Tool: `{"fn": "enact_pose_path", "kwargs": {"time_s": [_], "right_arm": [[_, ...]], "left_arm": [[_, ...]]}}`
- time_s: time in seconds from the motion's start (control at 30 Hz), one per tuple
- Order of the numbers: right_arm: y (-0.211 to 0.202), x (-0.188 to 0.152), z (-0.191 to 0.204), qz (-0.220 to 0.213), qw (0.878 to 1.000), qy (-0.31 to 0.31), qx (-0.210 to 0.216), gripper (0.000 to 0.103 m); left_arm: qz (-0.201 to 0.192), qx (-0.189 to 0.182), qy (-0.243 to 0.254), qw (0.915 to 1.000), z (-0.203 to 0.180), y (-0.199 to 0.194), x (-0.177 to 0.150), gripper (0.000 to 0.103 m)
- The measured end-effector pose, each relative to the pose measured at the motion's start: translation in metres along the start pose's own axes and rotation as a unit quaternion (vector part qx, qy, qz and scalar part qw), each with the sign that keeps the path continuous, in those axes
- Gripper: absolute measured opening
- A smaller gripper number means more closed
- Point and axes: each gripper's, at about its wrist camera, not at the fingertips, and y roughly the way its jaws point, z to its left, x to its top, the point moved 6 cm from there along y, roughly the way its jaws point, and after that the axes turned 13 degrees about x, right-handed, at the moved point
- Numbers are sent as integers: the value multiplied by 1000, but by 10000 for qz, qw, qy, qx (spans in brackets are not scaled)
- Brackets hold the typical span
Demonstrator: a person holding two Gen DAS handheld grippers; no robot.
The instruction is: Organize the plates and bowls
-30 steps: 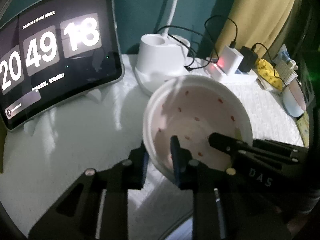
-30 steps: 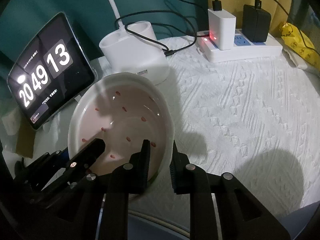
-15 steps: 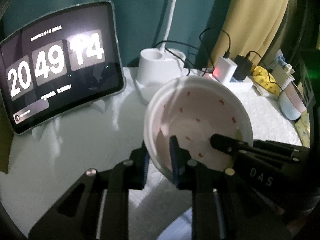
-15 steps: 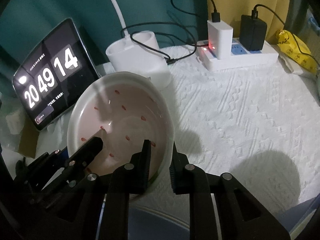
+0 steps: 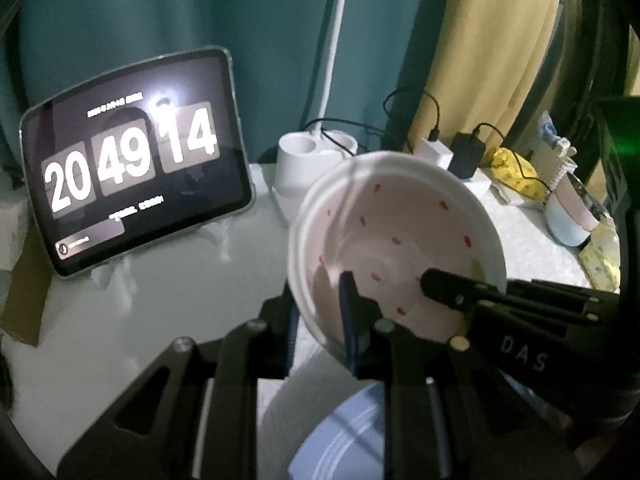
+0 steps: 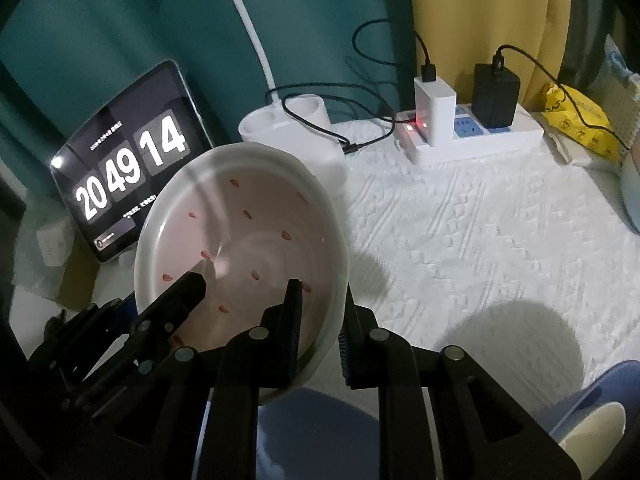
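Both tongs clamp the rim of one white round ceramic bowl with red flecks inside (image 5: 396, 240), the left tongs (image 5: 320, 320) pinching its near-left edge and the right tongs (image 6: 320, 320) its near-right edge, holding it tilted above the white textured worktop (image 6: 480, 220). Beneath it lies a pale blue plate (image 5: 344, 436).

The small grey lines of text on the dark tablet clock screen (image 5: 136, 184) are too blurred to read. A pale blue ridged plate (image 5: 344, 440) is cut off by the left wrist view's bottom edge and partly hidden behind black gripper frames. A pale blue-and-pink rounded container (image 5: 570, 220) sits half behind the dark lens rim.
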Motion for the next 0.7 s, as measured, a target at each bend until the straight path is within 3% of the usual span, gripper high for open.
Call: {"fn": "enact_pose_path", "kwargs": {"time_s": [0.7], "right_arm": [[-54,-10,9,-319,9993,-70,156,18]], "left_arm": [[-275,-19,27,9996,-13,-56,-2,20]]}}
